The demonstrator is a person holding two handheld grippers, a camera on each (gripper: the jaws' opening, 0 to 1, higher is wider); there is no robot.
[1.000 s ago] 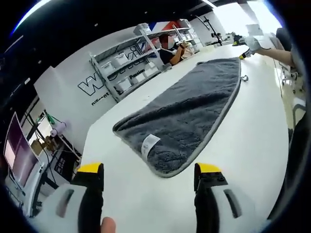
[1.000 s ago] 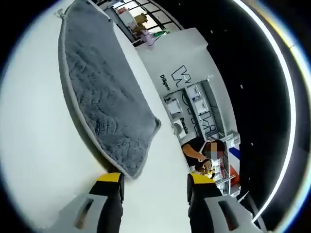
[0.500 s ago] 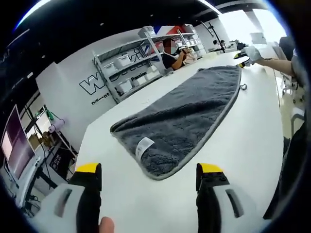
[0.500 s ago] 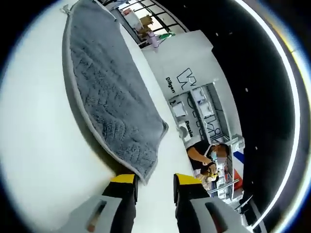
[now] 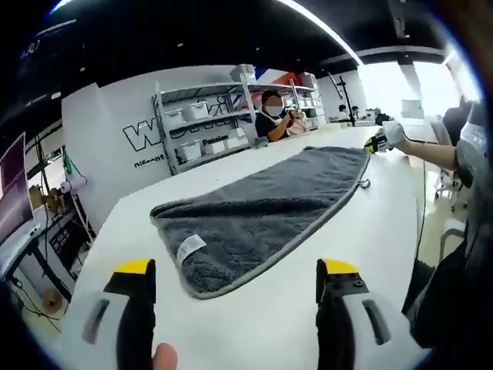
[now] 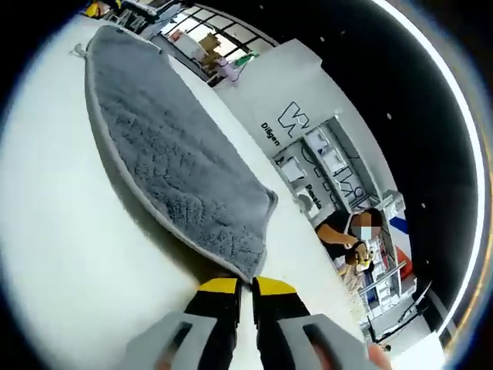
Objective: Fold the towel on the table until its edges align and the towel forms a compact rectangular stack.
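A grey plush towel (image 5: 258, 220) lies flat and unfolded on the white table (image 5: 370, 231), with a white label (image 5: 187, 248) near its close end and a small hang loop (image 5: 363, 183) on its right edge. My left gripper (image 5: 235, 279) is open just short of the towel's near edge, nothing between its yellow-tipped jaws. At the far end, a gloved hand (image 5: 397, 132) holds my right gripper (image 5: 377, 142). In the right gripper view the towel (image 6: 169, 158) stretches away, and my right gripper (image 6: 246, 288) is shut on the towel's near corner (image 6: 245, 270).
A shelving rack (image 5: 204, 123) with white bins stands against the logo wall (image 5: 150, 135) behind the table. A person (image 5: 276, 116) sits at the table's far side. A screen (image 5: 14, 204) and cluttered stands are off the left edge. Bare tabletop (image 6: 69, 254) flanks the towel.
My right gripper's jaws have gone from wide apart to shut at the towel's corner. The left gripper view has levelled out and drawn slightly closer; its jaws stay open.
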